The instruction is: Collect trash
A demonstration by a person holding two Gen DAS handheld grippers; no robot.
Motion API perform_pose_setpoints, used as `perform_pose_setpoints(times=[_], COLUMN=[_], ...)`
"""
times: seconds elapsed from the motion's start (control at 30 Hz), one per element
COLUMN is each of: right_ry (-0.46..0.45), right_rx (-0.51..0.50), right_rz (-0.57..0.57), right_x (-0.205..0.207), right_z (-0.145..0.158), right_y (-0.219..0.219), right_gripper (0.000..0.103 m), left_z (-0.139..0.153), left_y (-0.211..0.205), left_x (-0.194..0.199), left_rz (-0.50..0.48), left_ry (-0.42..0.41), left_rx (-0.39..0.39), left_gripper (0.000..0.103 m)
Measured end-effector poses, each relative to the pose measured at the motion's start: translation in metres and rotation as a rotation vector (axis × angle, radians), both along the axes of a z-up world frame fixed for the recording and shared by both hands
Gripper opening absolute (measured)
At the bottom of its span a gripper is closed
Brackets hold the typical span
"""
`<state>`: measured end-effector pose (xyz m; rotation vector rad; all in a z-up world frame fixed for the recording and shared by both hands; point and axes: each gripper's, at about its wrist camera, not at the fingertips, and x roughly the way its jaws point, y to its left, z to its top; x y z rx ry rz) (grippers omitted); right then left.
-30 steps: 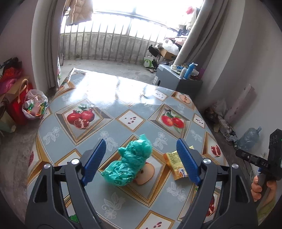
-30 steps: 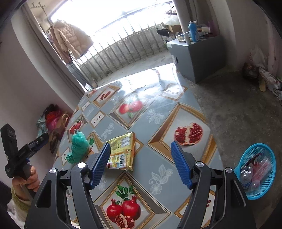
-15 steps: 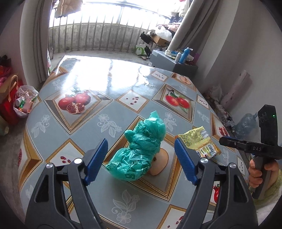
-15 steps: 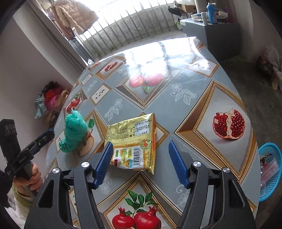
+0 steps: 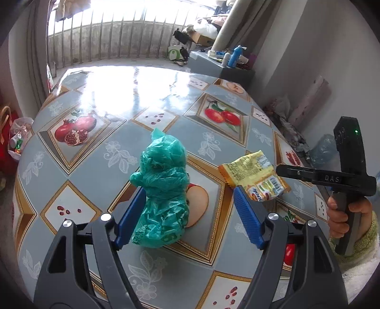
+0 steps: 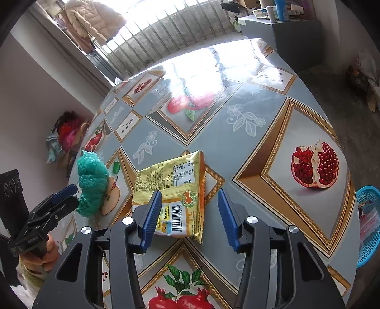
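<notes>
Both grippers have dropped closer since a second ago. Left gripper [image 5: 187, 214] unclenched, straddling crumpled green plastic bag [image 5: 163, 190] on fruit-print oilcloth table [image 5: 118, 99]. Right gripper [image 6: 188, 214] closing, not yet gripping; flat yellow snack wrapper [image 6: 175, 185] between jaws, bag at its nine o'clock.

Home: fruit-print tablecloth [image 5: 114, 156], barred balcony [image 5: 114, 35], hanging jacket [image 6: 95, 16].

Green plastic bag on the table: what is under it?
Under the green plastic bag lies the tablecloth, with a printed apple half showing beside its lower edge. The rest of that print is covered, and the bag's contents cannot be seen.
</notes>
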<state>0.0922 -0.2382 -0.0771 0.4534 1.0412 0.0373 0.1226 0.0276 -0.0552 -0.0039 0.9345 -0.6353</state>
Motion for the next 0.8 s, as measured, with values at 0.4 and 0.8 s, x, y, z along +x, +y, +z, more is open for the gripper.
perform_pose_setpoints(times=[0.4, 0.8], right_ry=[0.023, 0.007], right_rx=[-0.006, -0.028], right_rz=[0.023, 0.032], right_x=[0.009, 0.0], right_z=[-0.019, -0.016], right_y=[0.014, 0.011], right_gripper=[0.021, 0.011], left_z=[-0.017, -0.025], left_y=[-0.006, -0.012], left_x=[0.018, 0.013], left_rz=[0.062, 0.075], left_ry=[0.028, 0.051], left_rx=[0.018, 0.044], left_gripper=[0.066, 0.043])
